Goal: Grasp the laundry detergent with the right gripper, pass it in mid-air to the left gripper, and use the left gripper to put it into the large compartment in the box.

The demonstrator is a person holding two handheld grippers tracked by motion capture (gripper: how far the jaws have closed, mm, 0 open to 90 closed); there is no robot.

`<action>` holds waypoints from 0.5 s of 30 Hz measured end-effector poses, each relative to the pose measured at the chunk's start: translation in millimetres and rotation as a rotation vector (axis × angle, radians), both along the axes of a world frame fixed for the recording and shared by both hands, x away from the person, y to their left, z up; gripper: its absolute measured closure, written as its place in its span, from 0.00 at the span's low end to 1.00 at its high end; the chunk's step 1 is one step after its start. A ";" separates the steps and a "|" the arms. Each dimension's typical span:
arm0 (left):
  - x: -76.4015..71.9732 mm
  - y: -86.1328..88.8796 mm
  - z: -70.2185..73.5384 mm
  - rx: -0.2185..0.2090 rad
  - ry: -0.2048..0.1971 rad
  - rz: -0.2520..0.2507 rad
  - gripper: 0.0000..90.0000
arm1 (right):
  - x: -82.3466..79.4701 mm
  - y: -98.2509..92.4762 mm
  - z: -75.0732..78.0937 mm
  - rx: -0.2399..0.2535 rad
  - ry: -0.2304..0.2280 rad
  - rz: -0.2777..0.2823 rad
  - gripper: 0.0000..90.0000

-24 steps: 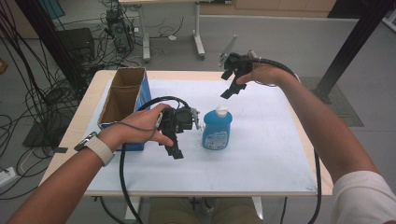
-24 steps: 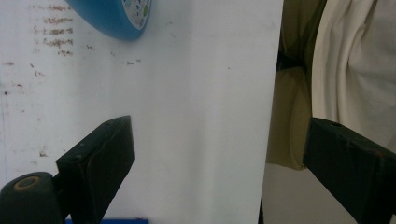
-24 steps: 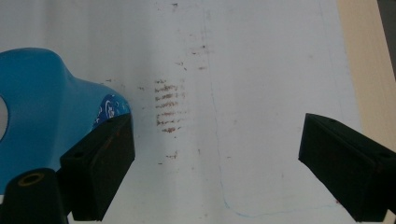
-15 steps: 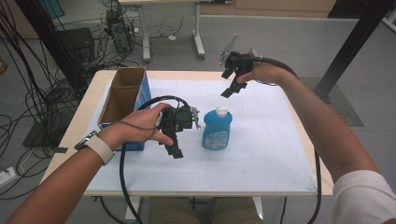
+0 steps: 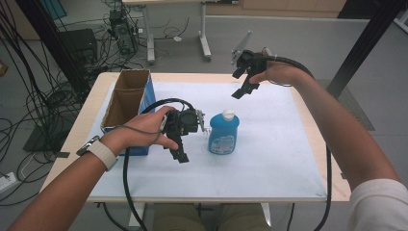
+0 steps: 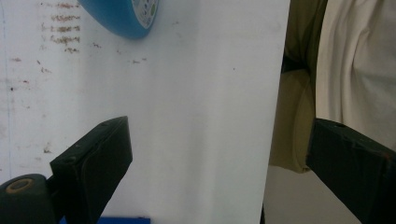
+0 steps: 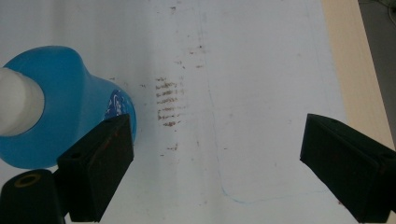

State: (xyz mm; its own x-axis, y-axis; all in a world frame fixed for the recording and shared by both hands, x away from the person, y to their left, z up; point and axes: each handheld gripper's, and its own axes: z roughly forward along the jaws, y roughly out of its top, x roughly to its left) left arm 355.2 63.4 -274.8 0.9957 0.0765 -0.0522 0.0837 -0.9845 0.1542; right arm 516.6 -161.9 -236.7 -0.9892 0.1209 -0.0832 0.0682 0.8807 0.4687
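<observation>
— Starting from the near edge, what comes first?

— A white paper sheet (image 5: 269, 163) covers most of the pale wooden table (image 5: 332, 187), and the person's two forearms rise over it from the bottom of the high view. The left hand (image 5: 144, 132) holds the left gripper (image 5: 180, 153) above the sheet, near its left side, black jaws pointing down and toward the person. A black cable (image 5: 126, 178) loops from it down past the table's near edge.

— Are its jaws closed on anything?

— No. In the left gripper view they stand wide apart with only bare paper between them.

— And the bottle?

— The blue plastic bottle with a white cap (image 5: 222, 134) stands upright on the sheet around the middle of the table, just beside the left gripper, on its right, and not touching it. Its rounded blue base peeks in at the top of the left gripper view (image 6: 122, 17).

— What lies to the left?

— An open brown cardboard box with blue sides (image 5: 126, 103) sits at the table's left edge, behind the left hand.

— And farthest off?

— The right hand (image 5: 281, 73) holds the right gripper (image 5: 240, 91) in the air over the far edge, well apart from the bottle, jaws angled down toward it. In the right gripper view those jaws are spread wide too, nothing between them, the bottle (image 7: 60, 107) showing behind the left-hand jaw.
</observation>
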 end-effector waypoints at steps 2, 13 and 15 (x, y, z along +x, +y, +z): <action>0.0 0.1 0.1 0.002 0.000 0.001 0.08 | -1.0 -1.0 1.1 0.002 -0.002 -0.002 0.10; 1.5 2.6 0.1 0.003 -0.011 0.006 0.09 | -13.4 -11.9 11.0 0.017 -0.003 -0.010 0.10; 1.7 3.0 0.4 0.006 -0.012 0.006 0.09 | -16.1 -14.8 12.4 0.014 -0.025 -0.012 0.10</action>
